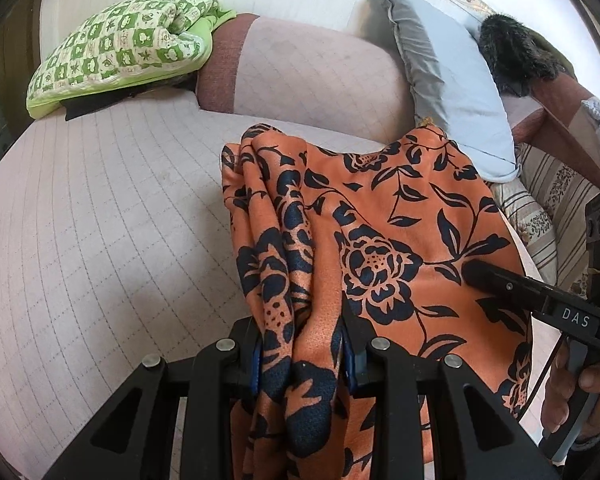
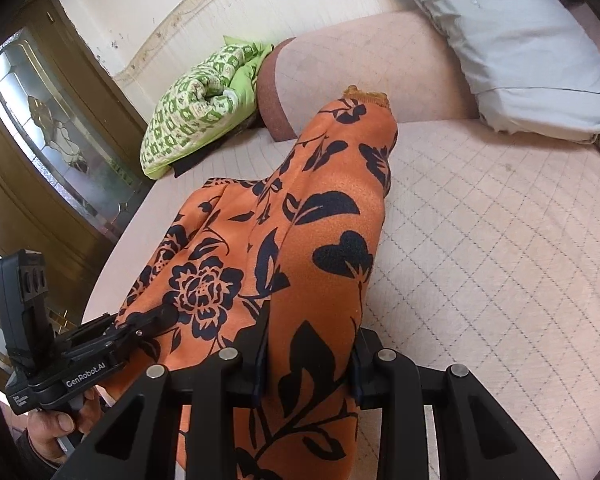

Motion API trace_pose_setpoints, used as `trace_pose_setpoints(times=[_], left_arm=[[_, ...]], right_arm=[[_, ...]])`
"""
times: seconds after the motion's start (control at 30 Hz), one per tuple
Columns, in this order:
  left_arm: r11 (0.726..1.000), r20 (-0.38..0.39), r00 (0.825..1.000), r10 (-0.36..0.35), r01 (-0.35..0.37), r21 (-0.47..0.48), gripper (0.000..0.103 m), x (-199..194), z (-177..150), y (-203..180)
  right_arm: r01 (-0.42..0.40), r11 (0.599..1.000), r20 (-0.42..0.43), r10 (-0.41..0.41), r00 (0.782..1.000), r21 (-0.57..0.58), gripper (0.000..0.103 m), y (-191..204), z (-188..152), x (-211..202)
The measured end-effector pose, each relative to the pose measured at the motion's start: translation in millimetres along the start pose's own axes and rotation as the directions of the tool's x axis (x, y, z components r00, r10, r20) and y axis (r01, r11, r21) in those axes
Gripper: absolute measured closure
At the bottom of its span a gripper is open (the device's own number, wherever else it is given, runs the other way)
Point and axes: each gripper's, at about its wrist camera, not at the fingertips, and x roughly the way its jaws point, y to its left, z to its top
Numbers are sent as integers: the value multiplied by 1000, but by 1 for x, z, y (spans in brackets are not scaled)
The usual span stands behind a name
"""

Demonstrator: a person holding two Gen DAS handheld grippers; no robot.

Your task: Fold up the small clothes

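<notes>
Right now both tongs grip the same orange fabric printed with dark navy flowers and leaves. The left tongs stand narrow, their blue-lined pads pressed on a bunched, pleated fold of the cloth that runs up between the black fingers. The right tongs are likewise narrow and clamped on a smoother band of the same fabric. From the left wrist view, the right tongs reach in from the right with their tip against the cloth, and a hand holds the handle below. From the right wrist view, the left tongs bite the cloth's left edge.

The fabric stretches away from both tongs and lies draped over a pale pink quilted bed. Farther off, against a pink bolster, rests a folded green-and-white checked quilt, well apart from the cloth. A pale blue-grey pillow leans at the right, just beyond the fabric's far edge, with a dark furry item behind it.
</notes>
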Motion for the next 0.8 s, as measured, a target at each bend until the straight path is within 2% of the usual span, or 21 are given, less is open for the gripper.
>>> trace_pose_setpoints(times=[0.2, 0.4, 0.5, 0.53, 0.57, 0.63, 0.73, 0.8], left_arm=[[1000, 9, 1000, 0, 0, 5, 72, -4, -1, -5], [1000, -64, 998, 15, -15, 1, 70, 29, -25, -1], [999, -154, 987, 38, -38, 2, 56, 60, -43, 5], [1000, -139, 990, 18, -19, -11, 52, 58, -47, 9], [1000, -115, 993, 17, -19, -19, 49, 52, -47, 12], [999, -69, 997, 47, -49, -14, 47, 35, -44, 14], [997, 3, 997, 81, -80, -5, 47, 7, -38, 14], [997, 43, 997, 71, -71, 14, 47, -7, -38, 7]], right_arm=[[-19, 1000, 5, 19, 1000, -2, 71, -1, 7, 0], [-12, 999, -63, 14, 998, 31, 71, -16, -9, 20], [18, 996, -120, -8, 993, 87, 63, -34, -26, 46], [71, 994, -156, -58, 986, 84, 48, -39, -32, 56], [143, 988, -178, -131, 975, 52, 43, -41, -39, 61], [143, 989, -115, -138, 984, 36, 41, -39, -43, 48], [208, 978, -73, -206, 976, 22, 41, -34, -39, 26], [196, 980, -14, -196, 981, 28, 41, -26, -31, 5]])
